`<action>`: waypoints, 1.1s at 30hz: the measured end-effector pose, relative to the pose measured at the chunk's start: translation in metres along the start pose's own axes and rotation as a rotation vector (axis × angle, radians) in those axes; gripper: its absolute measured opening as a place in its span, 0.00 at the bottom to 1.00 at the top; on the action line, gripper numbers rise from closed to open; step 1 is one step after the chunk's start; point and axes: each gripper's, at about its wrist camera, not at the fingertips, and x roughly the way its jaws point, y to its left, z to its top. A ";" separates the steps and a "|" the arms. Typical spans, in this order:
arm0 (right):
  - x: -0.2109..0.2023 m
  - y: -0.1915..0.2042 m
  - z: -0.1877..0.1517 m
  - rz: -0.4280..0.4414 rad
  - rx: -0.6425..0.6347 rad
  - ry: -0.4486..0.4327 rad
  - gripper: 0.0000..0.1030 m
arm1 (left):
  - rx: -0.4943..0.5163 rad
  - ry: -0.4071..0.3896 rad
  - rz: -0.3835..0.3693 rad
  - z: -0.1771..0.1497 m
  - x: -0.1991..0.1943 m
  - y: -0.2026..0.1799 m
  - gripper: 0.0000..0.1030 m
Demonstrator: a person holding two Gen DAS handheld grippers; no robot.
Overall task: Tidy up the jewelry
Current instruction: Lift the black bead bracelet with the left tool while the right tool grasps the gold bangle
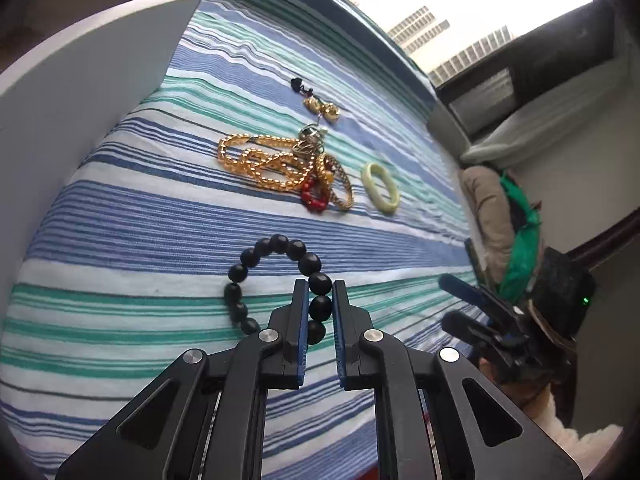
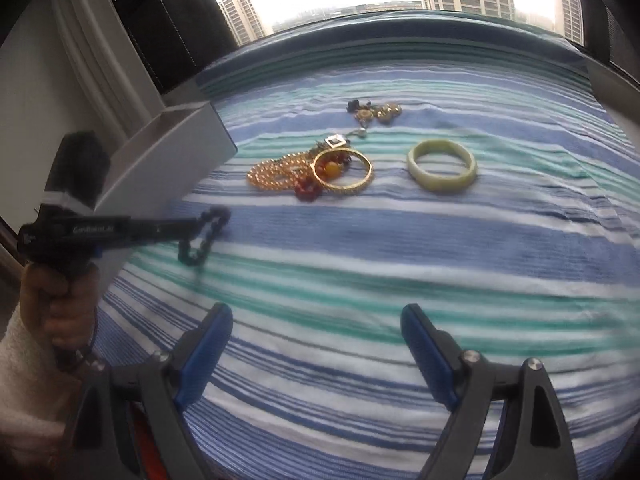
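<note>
My left gripper (image 1: 320, 286) is shut on a black bead bracelet (image 1: 256, 252), which hangs just above the striped cloth (image 1: 140, 240); it also shows in the right wrist view (image 2: 202, 240). Further off lies a pile: a gold bead necklace (image 1: 256, 160), a gold bangle (image 1: 340, 184), red beads (image 1: 314, 196), rings and earrings (image 1: 324, 112). A pale green jade bangle (image 1: 380, 188) lies to its right, also in the right wrist view (image 2: 442, 164). My right gripper (image 2: 316, 320) is open and empty, above the cloth in front of the pile.
A grey open box (image 2: 168, 152) stands at the left of the cloth, its wall close to my left gripper (image 1: 80, 80). A window with tower blocks is behind. Cushions and green fabric (image 1: 520, 240) lie off the right edge.
</note>
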 end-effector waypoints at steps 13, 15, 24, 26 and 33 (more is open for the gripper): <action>0.137 0.003 0.104 -0.095 -0.189 0.202 0.37 | 0.001 -0.173 0.049 -0.025 -0.087 -0.019 0.09; 0.147 0.000 0.104 -0.109 -0.188 0.218 0.30 | 0.008 -0.189 0.068 -0.030 -0.095 -0.020 0.09; 0.115 -0.004 0.102 -0.046 -0.134 0.177 0.10 | -0.029 -0.233 0.088 -0.041 -0.128 -0.011 0.09; 0.101 -0.005 0.102 -0.023 -0.112 0.162 0.10 | -0.049 -0.254 0.070 -0.043 -0.140 -0.009 0.09; 0.069 0.011 0.107 0.101 -0.065 0.154 0.10 | -0.068 -0.330 0.058 -0.051 -0.183 -0.007 0.09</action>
